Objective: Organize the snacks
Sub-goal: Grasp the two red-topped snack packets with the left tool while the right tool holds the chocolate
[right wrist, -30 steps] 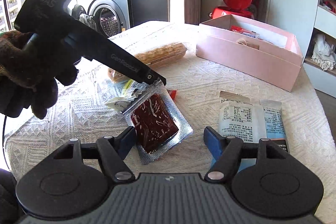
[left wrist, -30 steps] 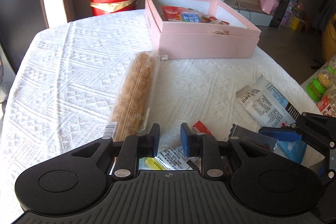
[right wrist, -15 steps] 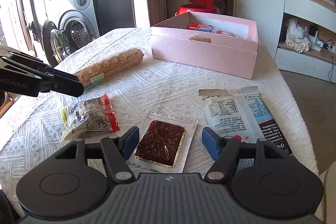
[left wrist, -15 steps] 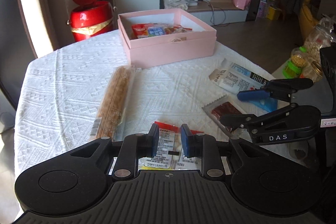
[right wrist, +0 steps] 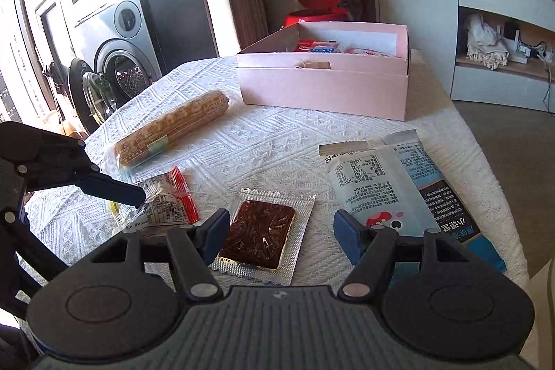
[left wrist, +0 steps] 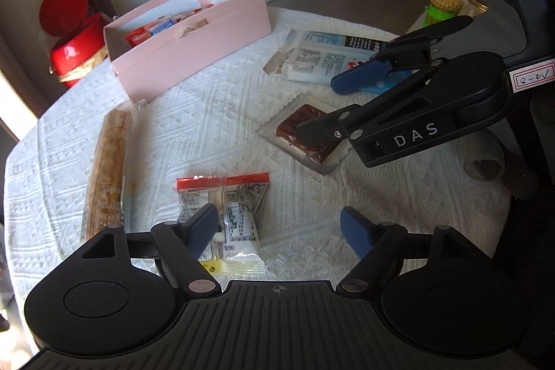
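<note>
Now left gripper (left wrist: 277, 226) just opened beside red-edged packet (left wrist: 225, 210).

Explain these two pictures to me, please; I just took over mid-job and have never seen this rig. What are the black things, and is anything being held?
There is no robot arm: a person holds a two-finger gripper in each hand, with a camera on each looking forward along its fingers. One picture looks out from the left gripper, the other from the right gripper.

Four snacks lie on the white tablecloth: a long biscuit sleeve, a red-edged packet, a foil-backed brown bar and a blue-and-white pouch. The pink box behind already holds some snacks.

Nothing is held. The left jaws have just been opening and now stand wide over the red-edged packet; the right jaws stand open around the brown bar.
</note>
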